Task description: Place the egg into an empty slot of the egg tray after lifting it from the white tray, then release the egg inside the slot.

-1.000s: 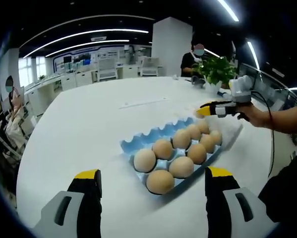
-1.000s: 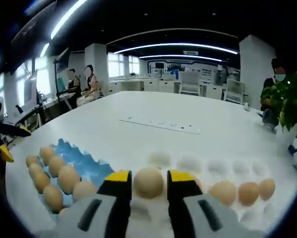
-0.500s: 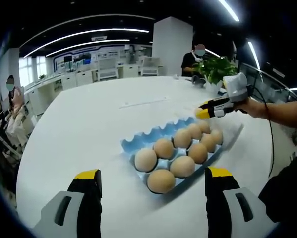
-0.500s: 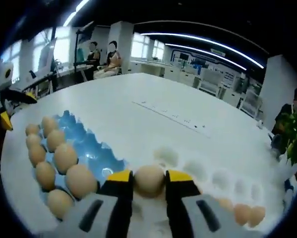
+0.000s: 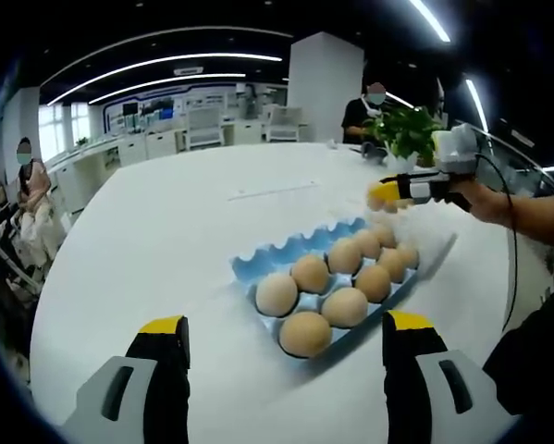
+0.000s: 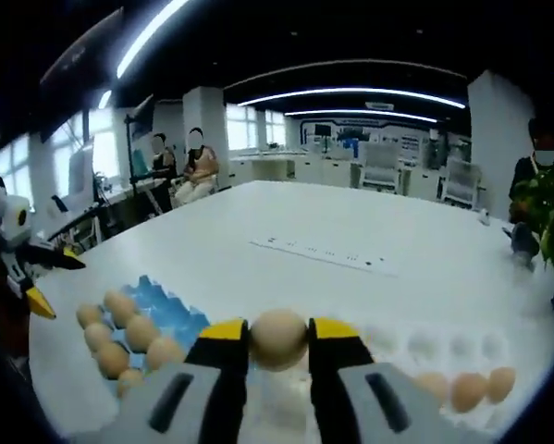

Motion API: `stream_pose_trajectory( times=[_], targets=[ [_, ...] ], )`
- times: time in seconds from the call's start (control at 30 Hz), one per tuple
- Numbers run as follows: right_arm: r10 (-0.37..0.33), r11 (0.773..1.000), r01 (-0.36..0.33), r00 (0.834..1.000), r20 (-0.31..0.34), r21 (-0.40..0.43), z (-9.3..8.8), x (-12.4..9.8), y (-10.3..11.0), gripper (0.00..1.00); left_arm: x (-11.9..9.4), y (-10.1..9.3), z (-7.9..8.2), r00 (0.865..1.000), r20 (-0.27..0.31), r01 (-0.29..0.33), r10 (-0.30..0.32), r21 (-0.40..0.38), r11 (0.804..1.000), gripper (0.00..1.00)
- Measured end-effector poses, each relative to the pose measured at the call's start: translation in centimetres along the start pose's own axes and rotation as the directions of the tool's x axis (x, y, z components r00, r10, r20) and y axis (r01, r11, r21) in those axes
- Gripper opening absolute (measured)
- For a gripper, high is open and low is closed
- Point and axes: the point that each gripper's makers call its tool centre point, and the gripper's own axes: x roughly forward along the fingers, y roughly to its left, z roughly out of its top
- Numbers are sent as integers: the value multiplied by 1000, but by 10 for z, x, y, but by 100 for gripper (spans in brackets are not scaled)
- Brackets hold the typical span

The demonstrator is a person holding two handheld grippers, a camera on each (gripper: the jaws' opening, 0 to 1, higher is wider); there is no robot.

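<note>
White tabletop (image 5: 166, 240), open office behind. Right gripper (image 6: 278, 340), lower centre of the right gripper view, is clamped on the egg (image 6: 278, 339), carried above the white tray (image 6: 424, 356). Left gripper (image 5: 281, 338) stands wide open, holding nothing. Transfer step under way; next: lower into an empty slot of the blue egg tray (image 5: 286, 254), then release.

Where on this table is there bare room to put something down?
The wide white table between the blue egg tray and the pale strip is bare. So is the stretch beyond the strip. It is crowded at the blue tray and around the white tray near the plant.
</note>
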Motion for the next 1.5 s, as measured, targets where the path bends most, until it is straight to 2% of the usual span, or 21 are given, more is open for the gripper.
stream_pose_trajectory(
  times=[0.23, 0.4, 0.73, 1.23, 1.5],
  targets=[
    [79, 997, -78, 997, 18, -25, 11, 13, 33, 24, -1, 1, -1, 1000, -1, -2, 2, 1, 1000, 86],
    [126, 992, -126, 992, 18, -10, 15, 23, 54, 24, -2, 2, -2, 1000, 2, -6, 6, -4, 1000, 86],
    [217, 976, -216, 976, 28, -29, 27, 45, 98, 24, -3, 4, -4, 1000, 4, -4, 4, -13, 1000, 86],
    [306, 951, -304, 952, 17, -50, 29, 70, 144, 24, -2, 6, -6, 1000, 4, -3, 3, -15, 1000, 86],
    [353, 934, -353, 935, -11, -54, 22, 85, 166, 24, -1, 11, -5, 1000, 6, -7, 7, -20, 1000, 86]
  ],
)
